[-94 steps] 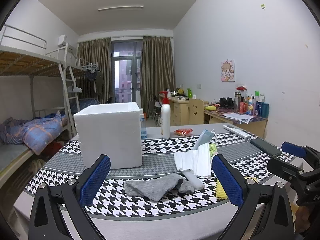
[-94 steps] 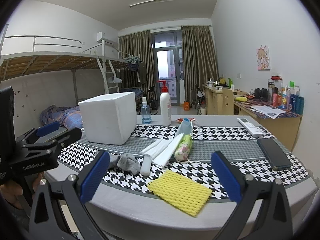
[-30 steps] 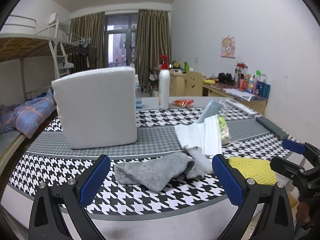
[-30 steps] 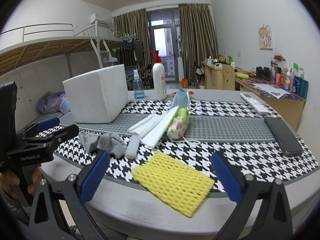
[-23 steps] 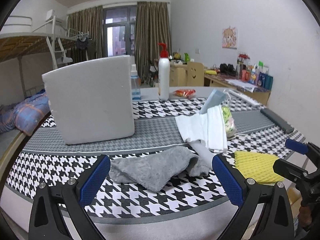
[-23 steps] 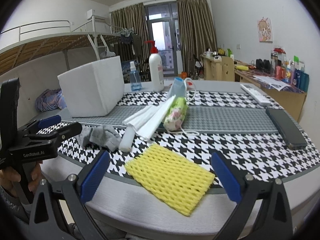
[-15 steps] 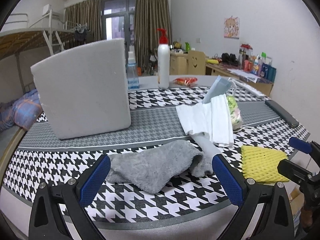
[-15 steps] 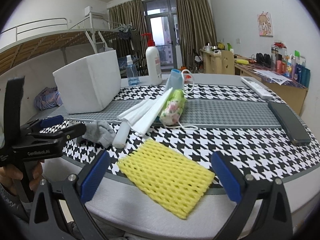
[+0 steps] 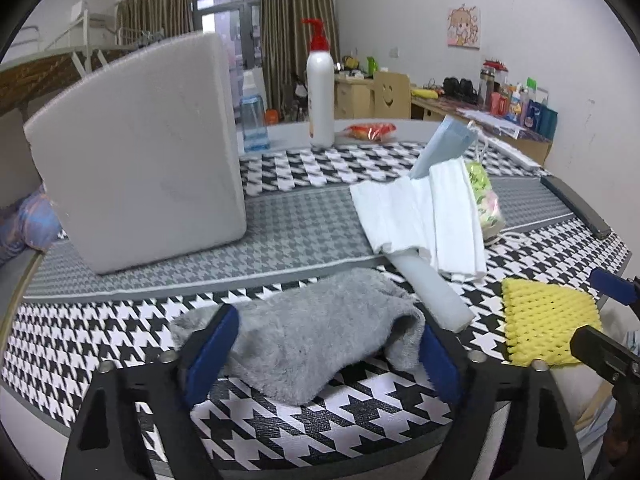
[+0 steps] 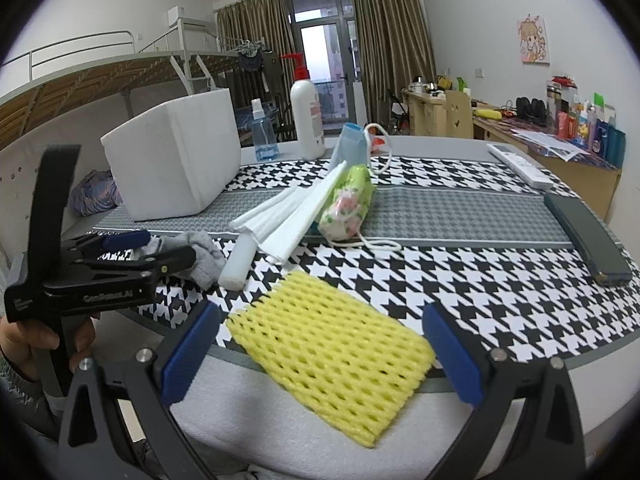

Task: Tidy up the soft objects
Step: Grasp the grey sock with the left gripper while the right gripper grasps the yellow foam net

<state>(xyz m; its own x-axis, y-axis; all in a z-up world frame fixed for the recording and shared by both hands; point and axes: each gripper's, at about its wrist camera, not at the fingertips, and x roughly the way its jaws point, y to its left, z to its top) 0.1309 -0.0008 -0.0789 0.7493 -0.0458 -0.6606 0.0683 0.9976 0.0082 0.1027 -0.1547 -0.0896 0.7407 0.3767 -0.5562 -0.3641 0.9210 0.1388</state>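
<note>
The left gripper [image 9: 320, 344] is down at the near edge of the table, its blue-padded jaws closing around the fluffy grey cloth [image 9: 308, 332]; the cloth lies crumpled between the pads on the black-and-white houndstooth table mat [image 9: 120, 340], and the pads do not yet clearly squeeze it. Just right of the cloth a white foam cylinder [image 9: 432, 292] lies slanted, its far end tucked under a folded white cloth [image 9: 420, 216]. Beyond that rest a pale blue face mask [image 9: 444, 144] and a green floral pouch [image 9: 484, 196]. A large white foam box [image 9: 140, 160] stands to the far left, with a clear blue spray bottle [image 9: 254, 120] and a white pump bottle with a red nozzle [image 9: 320, 96] behind it.

The right gripper [image 10: 320, 352] hangs spread wide over the near table edge, nothing pinched, with the yellow foam net sleeve [image 10: 332, 352] lying flat between its pads. A dark flat case [image 10: 588, 232] and a white remote [image 10: 520, 164] sit to the far right.
</note>
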